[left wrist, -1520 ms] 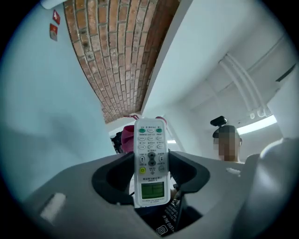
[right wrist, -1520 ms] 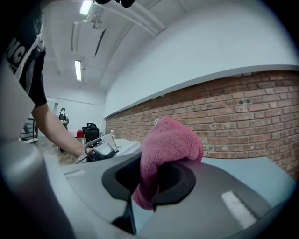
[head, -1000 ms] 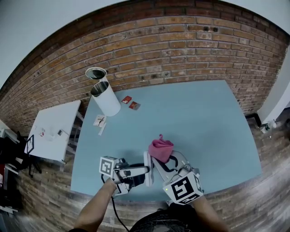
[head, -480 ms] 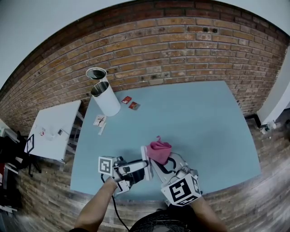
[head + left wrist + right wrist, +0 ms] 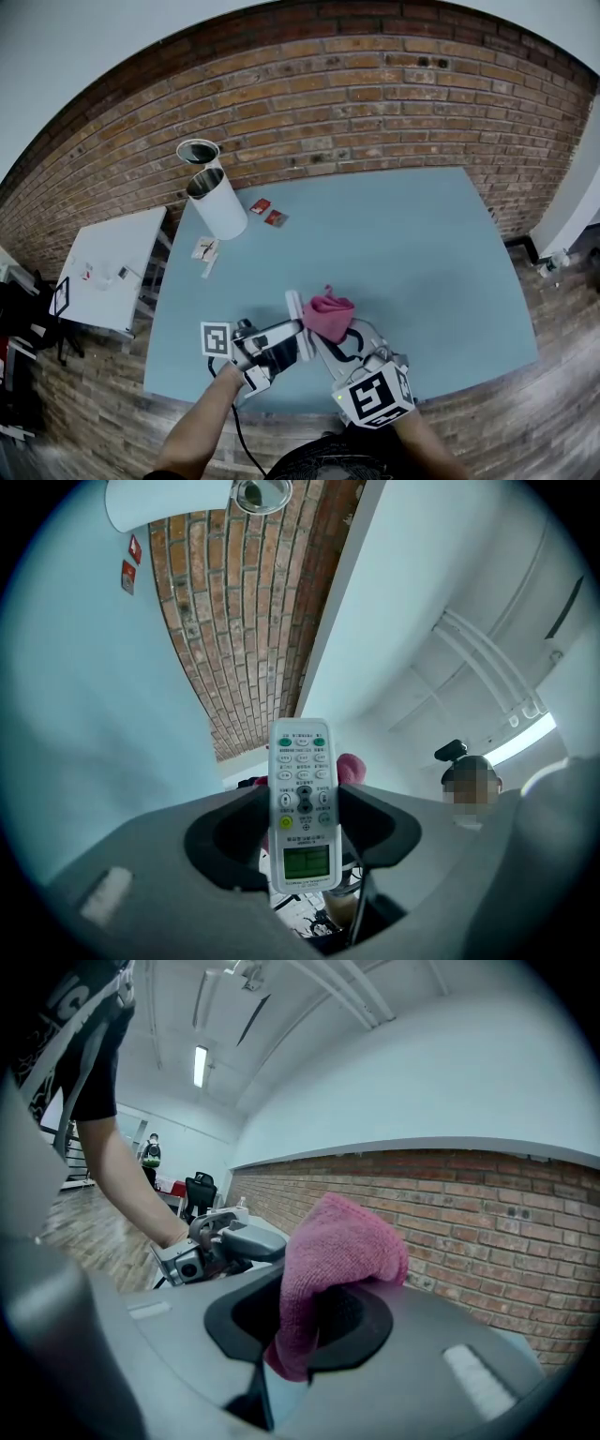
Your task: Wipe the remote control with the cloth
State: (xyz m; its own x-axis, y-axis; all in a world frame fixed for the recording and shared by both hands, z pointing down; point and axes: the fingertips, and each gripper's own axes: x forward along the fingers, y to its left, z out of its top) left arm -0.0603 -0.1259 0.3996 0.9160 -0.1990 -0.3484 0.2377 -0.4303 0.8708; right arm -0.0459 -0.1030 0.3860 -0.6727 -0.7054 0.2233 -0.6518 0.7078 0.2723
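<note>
the left gripper [image 5: 292, 339] is clamped on the remote [image 5: 302, 803]. its jaws press the remote's two long edges near the screen end, and the button end sticks out past the tips. in the left gripper view the keypad and the green screen face the camera. the remote is lifted off the table [image 5: 422, 262], over its near edge.

the right gripper [image 5: 335, 330] is closed on the cloth [image 5: 328, 1260]. the pink cloth is pinched between the jaws and bunches up in a rounded lump above them. in the head view the lump sits just beside the remote's free end, on its right. it looks to meet the remote there, though actual contact cannot be made out. in the left gripper view a bit of the pink shows behind the remote's right edge.

the two grippers stand close together, the left one reaching in from the left and the right one from below. a bare forearm [image 5: 202, 422] leads to the left gripper.

farther out on the table, near its far left corner, stands a white can [image 5: 217, 204], open at the top. two red packets [image 5: 268, 212] lie just right of it and some cards [image 5: 206, 249] lie nearer. a brick wall [image 5: 375, 103] runs behind the table, and a white side table [image 5: 112, 267] stands to the left.
</note>
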